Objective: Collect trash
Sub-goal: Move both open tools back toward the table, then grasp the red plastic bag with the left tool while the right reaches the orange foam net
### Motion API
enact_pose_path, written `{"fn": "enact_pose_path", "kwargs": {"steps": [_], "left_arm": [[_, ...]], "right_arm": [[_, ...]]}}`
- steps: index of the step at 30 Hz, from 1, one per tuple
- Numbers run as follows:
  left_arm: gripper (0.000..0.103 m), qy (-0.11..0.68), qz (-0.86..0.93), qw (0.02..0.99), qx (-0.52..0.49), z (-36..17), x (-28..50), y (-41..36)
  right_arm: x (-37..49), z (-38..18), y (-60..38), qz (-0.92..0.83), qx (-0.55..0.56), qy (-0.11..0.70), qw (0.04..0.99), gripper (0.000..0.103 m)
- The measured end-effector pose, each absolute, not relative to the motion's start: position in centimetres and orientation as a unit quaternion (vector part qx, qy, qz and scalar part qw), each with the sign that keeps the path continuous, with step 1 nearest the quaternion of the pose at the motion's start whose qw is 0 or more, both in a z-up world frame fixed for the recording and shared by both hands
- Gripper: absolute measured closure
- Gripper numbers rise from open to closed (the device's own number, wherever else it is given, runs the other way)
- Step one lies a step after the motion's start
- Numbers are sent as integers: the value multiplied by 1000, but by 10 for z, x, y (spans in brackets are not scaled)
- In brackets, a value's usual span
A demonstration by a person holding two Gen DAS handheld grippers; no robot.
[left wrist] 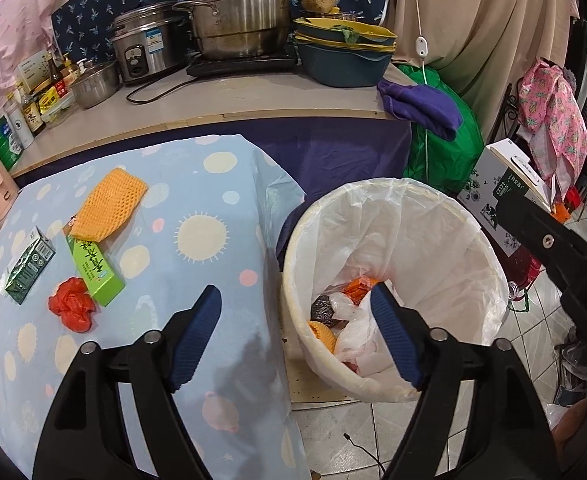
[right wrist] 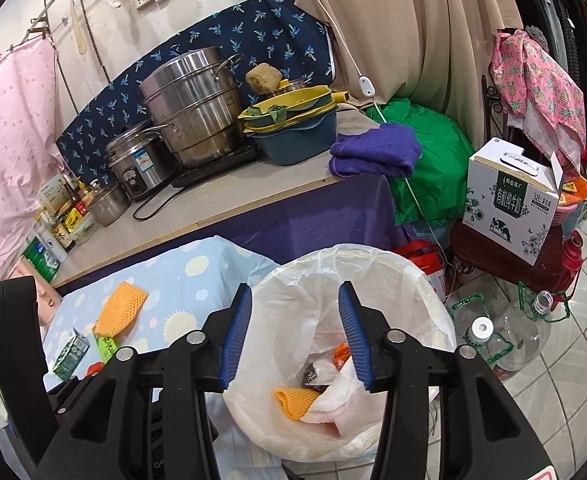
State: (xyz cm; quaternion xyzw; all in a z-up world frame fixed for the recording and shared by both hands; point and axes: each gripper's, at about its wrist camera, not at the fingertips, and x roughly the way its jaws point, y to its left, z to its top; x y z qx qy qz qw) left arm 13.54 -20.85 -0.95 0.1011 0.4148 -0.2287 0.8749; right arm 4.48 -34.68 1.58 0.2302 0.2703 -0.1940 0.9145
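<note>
Both grippers hang above the edge of a low table and a lined bin. The left gripper (left wrist: 295, 304) is spread wide with nothing between its blue pads, one finger over the table's blue cloth (left wrist: 213, 184) and the other over the bin. The right gripper (right wrist: 295, 320) is likewise released and empty, held directly above the trash bin (right wrist: 433, 292), whose white liner already holds a piece of orange foam net, a dark lump, white plastic and something orange-red.

In the left wrist view, trash yet uncollected lies on the cloth toward 10 o'clock of the gripper: an orange foam net (left wrist: 109, 204) farthest back, its near edge overlapping a light green box (left wrist: 95, 270); a crumpled red plastic bag (left wrist: 71, 304) touching the near side of that box; and a dark green carton (left wrist: 27, 272) at 9 o'clock of the box, apart from it.

Steel pots (left wrist: 237, 16) stand on the counter at 12 o'clock
</note>
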Motion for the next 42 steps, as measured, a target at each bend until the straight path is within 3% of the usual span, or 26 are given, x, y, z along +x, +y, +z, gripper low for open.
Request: {"fn": "enact_pose_path", "kwargs": {"steps": [4,11,30,42], "left_arm": [[28,415,-220,878,93,-7,136,-191],[15,412,-182,890,71,-6,142,-145],[10,464,-42,885,-3,-53,192,10],[10,488,-28,872,-33,-85,230,40]], "right_arm": [[45,15,-332,-182,229,274,916,57],[49,10,-297,-160,221,287,918,52],[101,-35,-181,-69,195,363,909,50],[148,-56,-148,-44,182,392,901,50]]}}
